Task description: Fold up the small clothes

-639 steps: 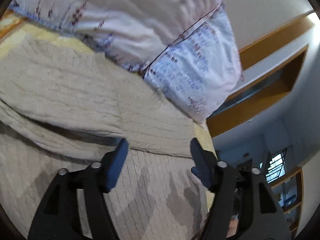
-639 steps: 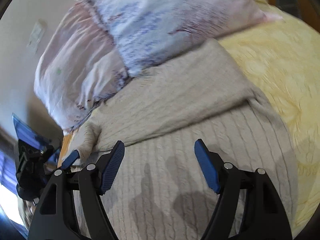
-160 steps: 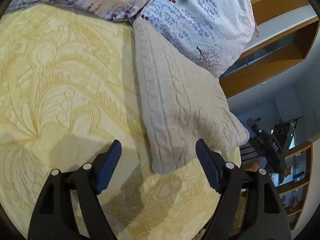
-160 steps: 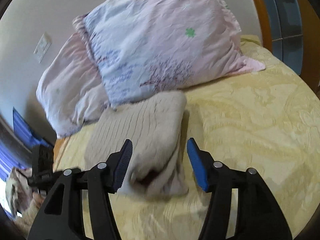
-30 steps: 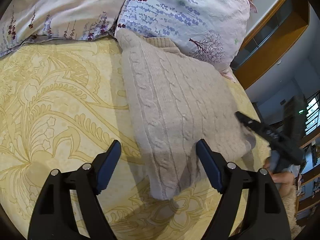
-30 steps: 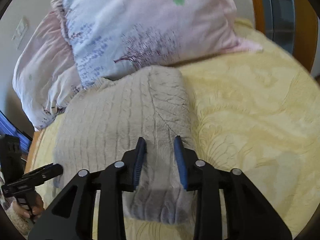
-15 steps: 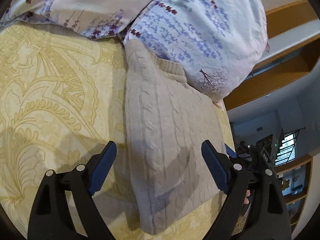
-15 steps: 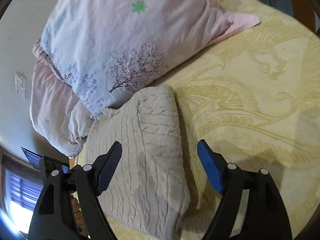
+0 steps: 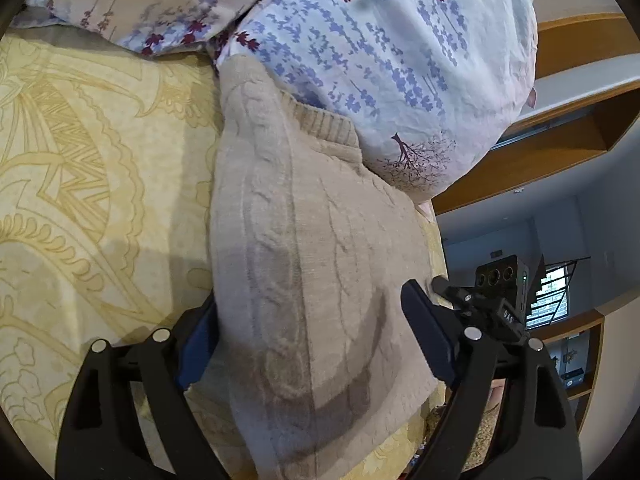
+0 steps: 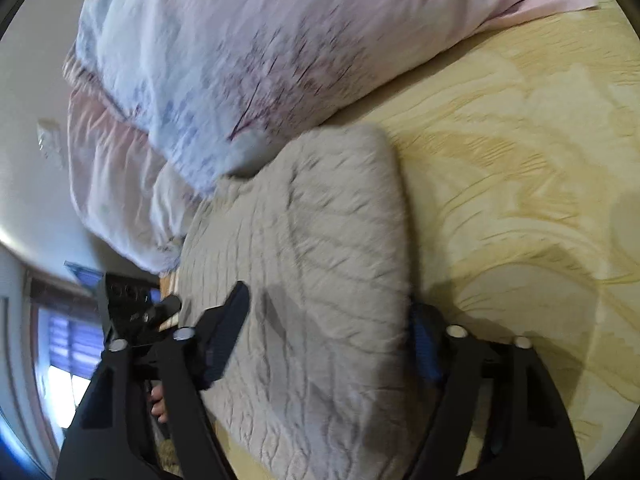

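Observation:
A folded beige cable-knit sweater (image 9: 312, 264) lies on the yellow patterned bedspread (image 9: 80, 184), its far end tucked against the pillows. My left gripper (image 9: 312, 340) is open, its jaws straddling the sweater's near end, one finger at the left edge and one over the right side. In the right wrist view the same sweater (image 10: 320, 264) fills the middle, and my right gripper (image 10: 328, 336) is open and straddles it from the other side. Each gripper shows in the other's view, the right one (image 9: 492, 300) and the left one (image 10: 136, 304).
Two floral pillows (image 9: 380, 52) lean at the head of the bed (image 10: 224, 64). Wooden shelving (image 9: 560, 128) and a window lie beyond the bed edge on the right. The bedspread stretches on at the right wrist's right (image 10: 520, 152).
Both grippers have moved forward and down over the sweater, so their open jaws now straddle its near end. The right wrist view has tilted and is blurred by motion.

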Demonstrator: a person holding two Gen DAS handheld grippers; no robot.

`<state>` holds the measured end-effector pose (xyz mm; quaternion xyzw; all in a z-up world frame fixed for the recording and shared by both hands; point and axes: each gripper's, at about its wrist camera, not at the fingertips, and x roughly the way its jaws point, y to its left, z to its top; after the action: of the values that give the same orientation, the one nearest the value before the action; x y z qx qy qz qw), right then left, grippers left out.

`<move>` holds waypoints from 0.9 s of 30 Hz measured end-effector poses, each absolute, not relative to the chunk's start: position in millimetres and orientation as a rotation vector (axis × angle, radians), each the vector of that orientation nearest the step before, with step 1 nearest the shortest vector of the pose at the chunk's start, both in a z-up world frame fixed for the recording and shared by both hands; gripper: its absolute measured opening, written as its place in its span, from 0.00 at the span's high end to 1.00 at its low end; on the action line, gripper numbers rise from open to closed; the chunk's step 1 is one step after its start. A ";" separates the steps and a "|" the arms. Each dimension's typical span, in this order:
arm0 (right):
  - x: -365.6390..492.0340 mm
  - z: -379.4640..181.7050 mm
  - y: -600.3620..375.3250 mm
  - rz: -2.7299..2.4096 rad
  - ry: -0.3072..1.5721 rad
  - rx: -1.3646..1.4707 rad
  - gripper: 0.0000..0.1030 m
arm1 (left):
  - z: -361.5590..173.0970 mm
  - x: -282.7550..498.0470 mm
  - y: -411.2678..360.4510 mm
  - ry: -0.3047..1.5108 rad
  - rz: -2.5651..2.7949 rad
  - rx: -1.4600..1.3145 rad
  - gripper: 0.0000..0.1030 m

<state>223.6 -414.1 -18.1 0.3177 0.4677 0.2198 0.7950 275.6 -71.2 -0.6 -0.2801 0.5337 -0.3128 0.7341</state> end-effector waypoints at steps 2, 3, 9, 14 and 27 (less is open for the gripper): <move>223.9 -18.1 -410.6 0.500 1.003 0.668 0.32 | -1.7 275.5 -72.1 1.172 -0.682 -0.614 0.28; 224.3 -18.6 -408.8 0.513 1.002 0.664 0.33 | -2.4 275.1 -70.5 1.173 -0.679 -0.619 0.29; 218.4 -31.1 -407.1 0.590 1.000 0.752 0.62 | -3.7 272.1 -62.4 1.171 -0.687 -0.656 0.48; 204.6 -18.9 -395.2 0.610 0.944 0.762 0.66 | 6.0 263.9 -49.8 1.150 -0.726 -0.670 0.62; 194.0 32.5 -282.1 0.664 0.775 0.451 0.70 | 46.1 239.3 56.5 1.040 -0.656 -0.637 0.62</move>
<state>194.0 -282.1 32.5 0.2142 0.3679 0.3149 0.8483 239.3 56.5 46.1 -0.2938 0.4795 -0.3024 0.7697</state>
